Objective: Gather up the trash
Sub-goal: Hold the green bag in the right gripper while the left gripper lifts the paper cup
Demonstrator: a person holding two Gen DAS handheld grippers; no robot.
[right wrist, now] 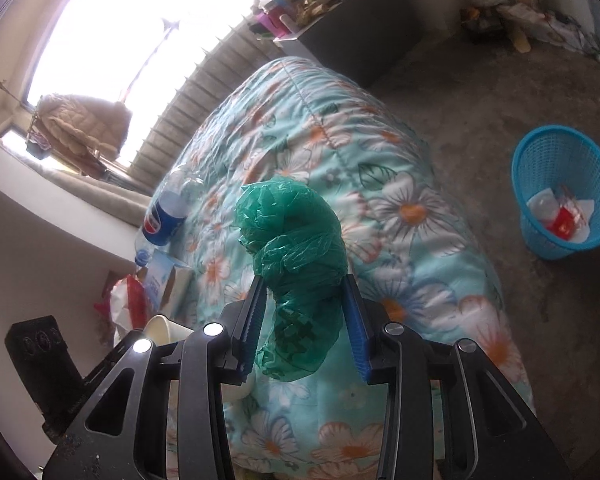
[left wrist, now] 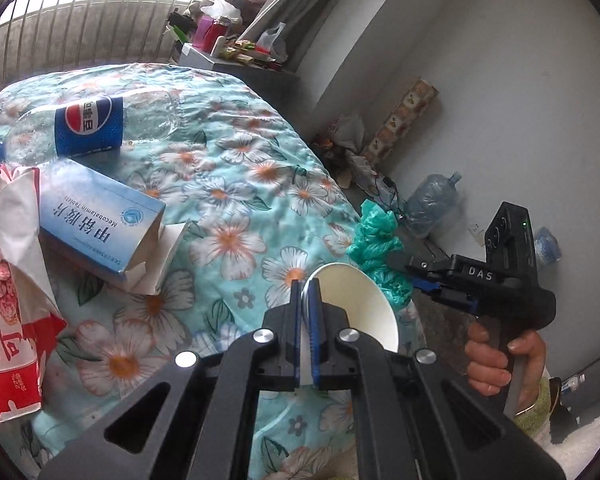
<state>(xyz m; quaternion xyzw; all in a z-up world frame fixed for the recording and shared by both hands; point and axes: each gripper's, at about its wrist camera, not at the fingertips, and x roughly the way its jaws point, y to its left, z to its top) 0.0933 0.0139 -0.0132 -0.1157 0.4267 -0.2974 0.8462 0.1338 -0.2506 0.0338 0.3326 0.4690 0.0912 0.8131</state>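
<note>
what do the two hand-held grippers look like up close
Both match: the left hand-held gripper and right hand-held gripper have matte black angular frames with triangular cutouts, round silver bolts and blue ribbed pads on the fingers. Seen from the left wrist, the right one has white DAS lettering, a black box with a green light and a grey handle.

- The red-and-white snack bag [left wrist: 4,320] was cut off by the left edge of the left wrist view, so its print could not be read whole.
- The paper cup [left wrist: 356,308] was partly hidden behind the left tool [left wrist: 309,312], whose pads covered its near wall.
- The window [right wrist: 140,20] in the right wrist view was blown out to white.
- What lay inside the blue basket [right wrist: 540,152] was too small to tell apart.
- The clutter on the far cabinet [left wrist: 236,60] was blurred.
</note>
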